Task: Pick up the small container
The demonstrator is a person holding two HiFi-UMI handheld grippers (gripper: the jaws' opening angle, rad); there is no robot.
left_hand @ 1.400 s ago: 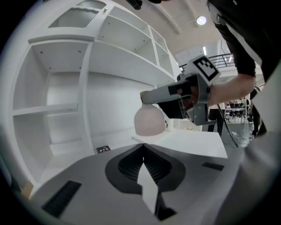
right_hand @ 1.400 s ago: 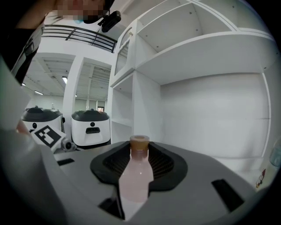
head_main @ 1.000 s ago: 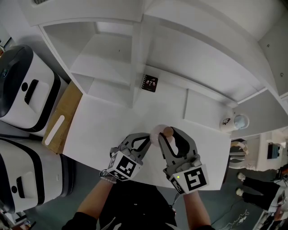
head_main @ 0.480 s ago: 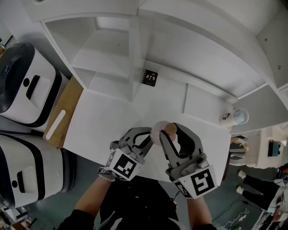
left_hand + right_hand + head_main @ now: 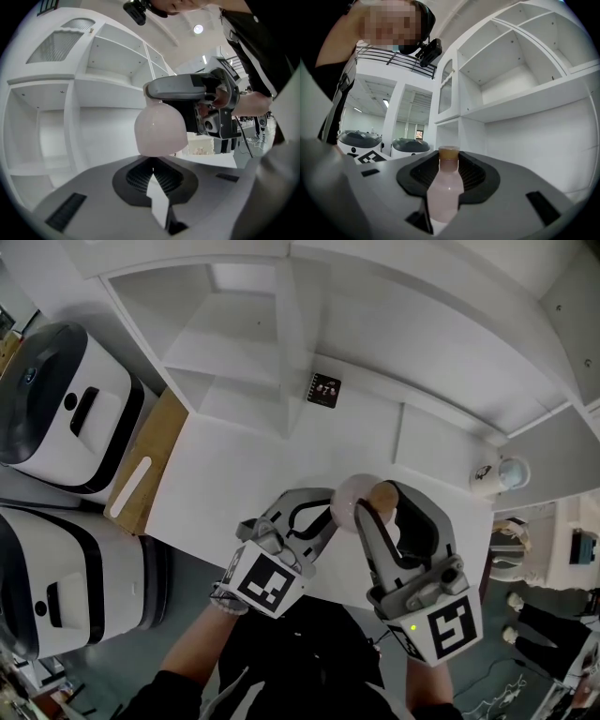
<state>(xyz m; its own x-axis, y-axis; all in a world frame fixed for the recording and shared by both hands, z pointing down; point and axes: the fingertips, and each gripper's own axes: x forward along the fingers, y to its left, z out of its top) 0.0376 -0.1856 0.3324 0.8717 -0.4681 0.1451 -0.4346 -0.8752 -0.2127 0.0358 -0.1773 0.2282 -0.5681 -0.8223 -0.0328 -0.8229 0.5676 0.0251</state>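
Gripped in the right gripper's (image 5: 377,512) closed fingers, the small pink bottle (image 5: 353,494) (tan cap, base toward the left gripper (image 5: 317,521), its fingers closed on nothing) has risen farther above the table (image 5: 216,493), so the pick-up looks done.

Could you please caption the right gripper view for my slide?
Right gripper clamps small pink container; white shelves behind.

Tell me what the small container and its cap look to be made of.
The small container: likely translucent pink plastic, smooth and glossy, with a small highlight on its body; glass cannot be ruled out. Its cap: tan, matte, cork-like or plastic; the look leaves it open.
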